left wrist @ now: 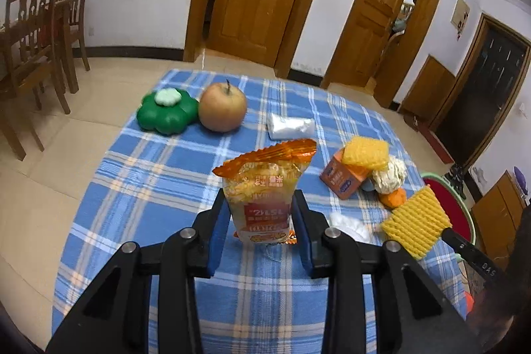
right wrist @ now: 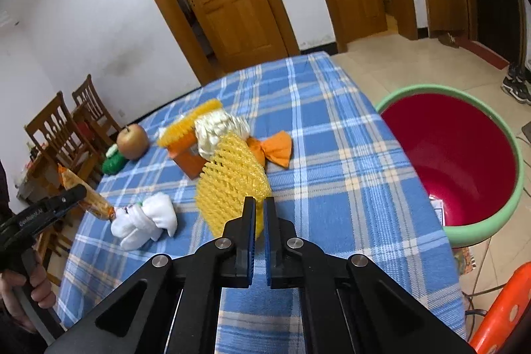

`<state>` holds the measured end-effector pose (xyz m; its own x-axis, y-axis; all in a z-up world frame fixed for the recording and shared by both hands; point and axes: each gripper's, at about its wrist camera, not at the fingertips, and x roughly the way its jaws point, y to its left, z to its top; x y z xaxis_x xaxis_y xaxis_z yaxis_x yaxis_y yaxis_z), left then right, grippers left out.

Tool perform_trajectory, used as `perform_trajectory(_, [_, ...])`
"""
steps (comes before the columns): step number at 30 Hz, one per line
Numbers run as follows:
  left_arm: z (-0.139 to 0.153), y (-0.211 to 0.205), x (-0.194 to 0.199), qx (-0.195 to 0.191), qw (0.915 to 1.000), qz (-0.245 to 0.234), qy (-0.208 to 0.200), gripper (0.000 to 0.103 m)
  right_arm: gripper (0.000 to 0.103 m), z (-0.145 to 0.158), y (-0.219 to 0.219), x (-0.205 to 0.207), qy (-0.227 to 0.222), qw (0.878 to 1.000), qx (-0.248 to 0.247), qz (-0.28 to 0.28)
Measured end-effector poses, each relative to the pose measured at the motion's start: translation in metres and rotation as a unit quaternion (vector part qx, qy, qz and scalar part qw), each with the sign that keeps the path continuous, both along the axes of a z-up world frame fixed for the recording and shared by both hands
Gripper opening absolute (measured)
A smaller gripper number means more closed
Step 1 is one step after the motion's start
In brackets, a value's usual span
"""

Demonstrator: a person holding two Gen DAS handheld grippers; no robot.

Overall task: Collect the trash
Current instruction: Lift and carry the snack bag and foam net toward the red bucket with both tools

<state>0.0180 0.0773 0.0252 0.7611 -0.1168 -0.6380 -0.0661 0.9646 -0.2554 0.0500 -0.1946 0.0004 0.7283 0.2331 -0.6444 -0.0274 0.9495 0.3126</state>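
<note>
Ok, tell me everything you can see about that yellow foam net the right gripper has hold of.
The yellow foam fruit net is a soft mesh sleeve of ribbed, woven-looking foam strands, flattened into a roughly oblong pad. The right gripper is shut on its near lower edge, so it stands up tilted in front of the fingers above the blue plaid tablecloth. From the left wrist view it hangs off that gripper near the table's right edge, apart from the other litter. Whether its bottom touches the cloth is unclear.
</note>
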Motion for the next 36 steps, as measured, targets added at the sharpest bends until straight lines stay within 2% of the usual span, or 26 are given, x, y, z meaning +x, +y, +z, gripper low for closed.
perform_trajectory(4, [0.007,0.011,-0.004,0.004,0.9999,0.012,-0.006,0.037,0.004,0.013,0.004,-0.006,-0.019,1.000,0.001,0.007])
perform_trajectory(8, [-0.005,0.014,-0.002,0.009,0.9995,0.021,0.023,0.037,0.004,0.018,0.018,-0.006,-0.023,0.999,0.009,0.024])
perform_trajectory(11, [-0.021,0.016,-0.002,0.003,0.9987,0.020,0.047,0.037,0.004,0.013,0.033,0.003,-0.011,0.999,-0.005,0.031])
perform_trajectory(16, [-0.022,0.024,-0.008,0.001,0.9991,0.024,0.036,0.037,0.004,-0.003,0.042,0.016,0.019,0.999,-0.024,0.026])
perform_trajectory(19, [-0.024,0.033,-0.010,-0.014,0.9990,0.027,0.034,0.037,0.008,-0.007,0.042,0.020,0.034,0.999,-0.031,0.014])
perform_trajectory(22, [-0.023,0.039,-0.012,-0.021,0.9988,0.035,0.028,0.037,0.014,-0.007,0.039,0.019,0.036,0.999,-0.021,0.013])
perform_trajectory(24, [-0.021,0.044,-0.014,-0.026,0.9985,0.042,0.023,0.037,0.014,-0.005,0.040,0.018,0.029,0.999,-0.020,0.020])
perform_trajectory(29, [-0.010,0.048,-0.019,-0.024,0.9988,0.042,0.010,0.037,0.003,-0.001,0.042,0.016,0.013,0.999,-0.015,0.027])
perform_trajectory(36, [0.004,0.035,-0.020,-0.020,0.9996,0.022,-0.001,0.037,0.000,0.017,0.033,0.005,-0.023,1.000,-0.007,0.008])
